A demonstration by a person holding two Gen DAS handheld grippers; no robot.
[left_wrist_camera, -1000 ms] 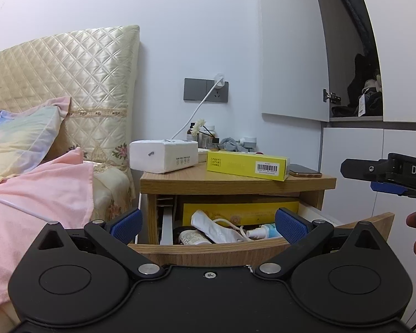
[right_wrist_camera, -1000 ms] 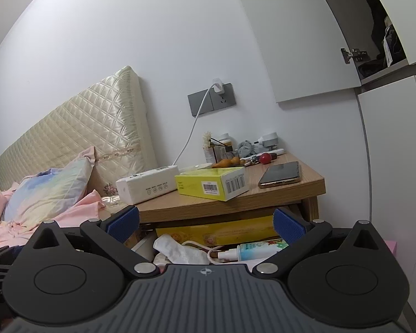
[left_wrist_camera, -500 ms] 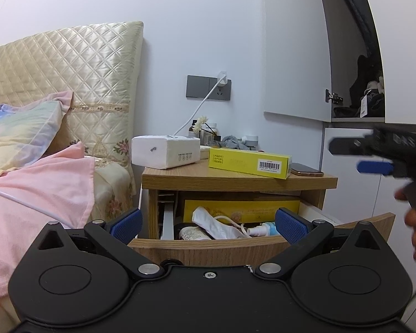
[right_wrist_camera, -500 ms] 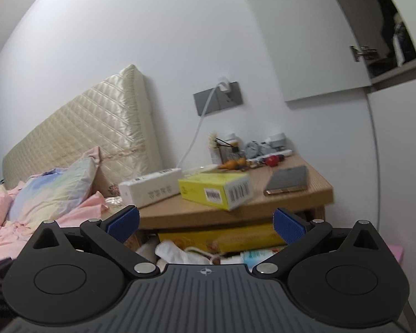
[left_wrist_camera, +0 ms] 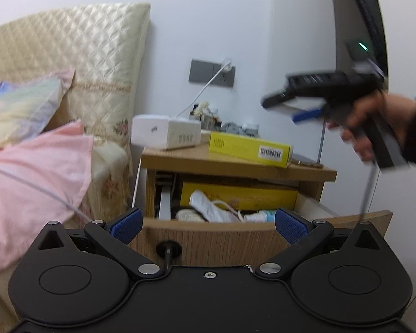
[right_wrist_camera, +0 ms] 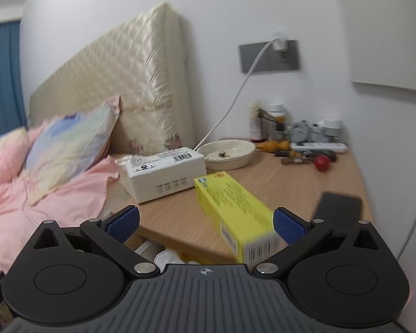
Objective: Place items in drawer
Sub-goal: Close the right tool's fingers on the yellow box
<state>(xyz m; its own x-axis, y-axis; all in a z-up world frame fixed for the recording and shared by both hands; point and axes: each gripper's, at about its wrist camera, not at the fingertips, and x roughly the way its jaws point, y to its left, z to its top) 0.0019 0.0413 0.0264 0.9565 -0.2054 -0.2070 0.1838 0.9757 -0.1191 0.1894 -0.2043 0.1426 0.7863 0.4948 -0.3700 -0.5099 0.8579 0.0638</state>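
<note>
A wooden nightstand stands beside the bed with its drawer pulled open and holding several items. On top lie a yellow box, a white box and a dark phone. My left gripper is open and empty, low in front of the drawer front. My right gripper is open and empty above the nightstand top, with the near end of the yellow box between its fingers; it also shows in the left wrist view.
A cream dish, a red ball, bottles and small clutter sit at the back of the nightstand. A white cable runs to a wall socket. The bed with pink bedding is at left, a white wardrobe at right.
My right gripper has risen and moved forward over the nightstand top, so that the yellow box now lies between its fingers. My left gripper has dropped a little closer to the drawer front.
</note>
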